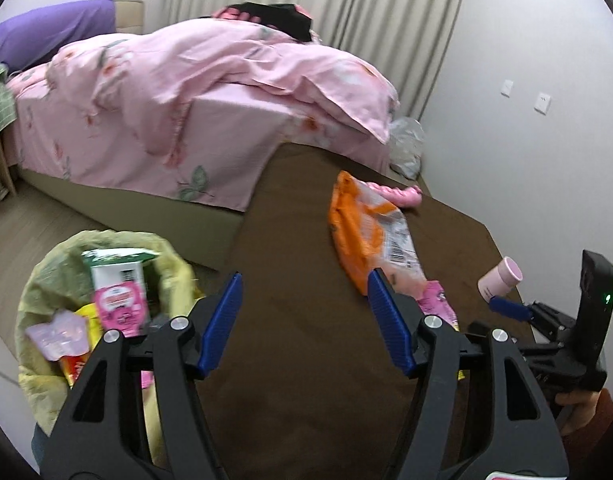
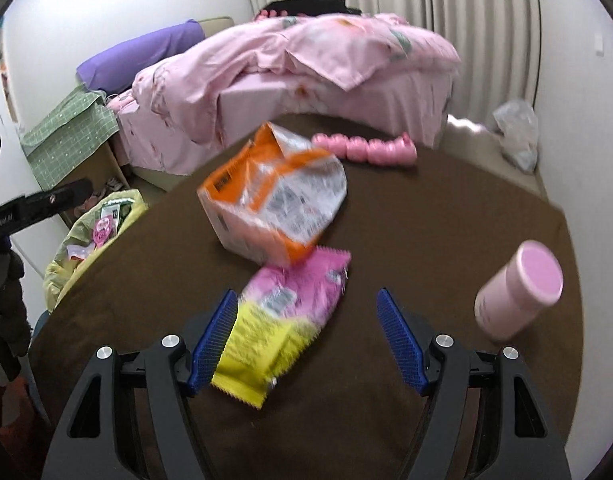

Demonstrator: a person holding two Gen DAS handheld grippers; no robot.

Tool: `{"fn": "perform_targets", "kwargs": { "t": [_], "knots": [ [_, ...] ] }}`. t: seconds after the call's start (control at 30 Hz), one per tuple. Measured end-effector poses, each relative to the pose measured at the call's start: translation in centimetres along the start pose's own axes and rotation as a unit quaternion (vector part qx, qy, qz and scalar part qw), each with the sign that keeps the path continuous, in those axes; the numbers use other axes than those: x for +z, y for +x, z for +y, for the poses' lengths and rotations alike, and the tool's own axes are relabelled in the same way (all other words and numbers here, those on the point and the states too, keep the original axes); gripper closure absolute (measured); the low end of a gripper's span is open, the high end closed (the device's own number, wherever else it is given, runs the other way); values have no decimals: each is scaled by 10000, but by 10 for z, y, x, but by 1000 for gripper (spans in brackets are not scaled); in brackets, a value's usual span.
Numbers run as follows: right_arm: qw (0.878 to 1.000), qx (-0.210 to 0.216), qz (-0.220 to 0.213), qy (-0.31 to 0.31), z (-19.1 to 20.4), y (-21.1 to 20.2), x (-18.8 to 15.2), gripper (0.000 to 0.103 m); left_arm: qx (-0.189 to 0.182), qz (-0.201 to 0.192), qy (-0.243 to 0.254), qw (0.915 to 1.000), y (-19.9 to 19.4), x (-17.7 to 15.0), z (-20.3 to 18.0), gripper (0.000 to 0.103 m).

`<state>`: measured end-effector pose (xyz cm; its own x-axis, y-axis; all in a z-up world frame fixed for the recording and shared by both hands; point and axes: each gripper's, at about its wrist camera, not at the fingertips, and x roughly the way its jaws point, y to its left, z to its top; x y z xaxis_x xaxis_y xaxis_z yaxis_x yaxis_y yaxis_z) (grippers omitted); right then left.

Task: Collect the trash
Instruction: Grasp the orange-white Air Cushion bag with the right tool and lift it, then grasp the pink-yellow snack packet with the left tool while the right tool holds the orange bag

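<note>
On the brown table point(image 2: 446, 216) lie an orange wrapper point(image 2: 274, 200), a pink and yellow packet point(image 2: 282, 320) and a pink cylindrical cup point(image 2: 518, 292) on its side. My right gripper point(image 2: 305, 294) hangs open just above the packet, whose yellow end lies between the fingers, close to the left pad. My left gripper point(image 1: 305, 276) is open and empty over the table's left part, beside a bin lined with a yellow bag point(image 1: 42, 280). Cartons and wrappers fill that bin. The orange wrapper point(image 1: 366, 232) lies beyond the left gripper's right finger.
A row of pink rolls point(image 2: 366, 146) sits at the table's far edge. Behind it stands a bed with a pink quilt point(image 1: 194, 80) and a purple pillow point(image 1: 46, 36). A clear plastic bag point(image 2: 516, 132) lies on the floor by the curtain.
</note>
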<state>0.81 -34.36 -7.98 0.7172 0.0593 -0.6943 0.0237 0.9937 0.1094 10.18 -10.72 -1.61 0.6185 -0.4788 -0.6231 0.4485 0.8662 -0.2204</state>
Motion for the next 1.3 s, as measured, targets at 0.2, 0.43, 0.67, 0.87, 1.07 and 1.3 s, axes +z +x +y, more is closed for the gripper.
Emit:
{"fn": "perform_targets", "kwargs": {
  "t": [0.2,0.43,0.67,0.87,1.07,1.3],
  "knots": [
    [9998,31,-158,84,-10,11,8,34,-90,138,251,9996,14,1,-20,42],
    [9979,615,-178,-133,8,47,52,34,114,183,-81,9997,13,-5,3,42],
    [9896,967,127,-1053,46,86,82,34,345,248,-187,9989,4,-14,32,42],
    [9834,752,-225,-1637,63,57,68,34,316,239,-336,9986,0,-20,44,42],
    [9795,256,302,-1973,67,91,62,42,237,318,-429,9983,3,-25,41,42],
    [9843,62,27,-1762,61,42,63,73,255,318,-251,9989,-4,-28,27,42]
  ]
}}
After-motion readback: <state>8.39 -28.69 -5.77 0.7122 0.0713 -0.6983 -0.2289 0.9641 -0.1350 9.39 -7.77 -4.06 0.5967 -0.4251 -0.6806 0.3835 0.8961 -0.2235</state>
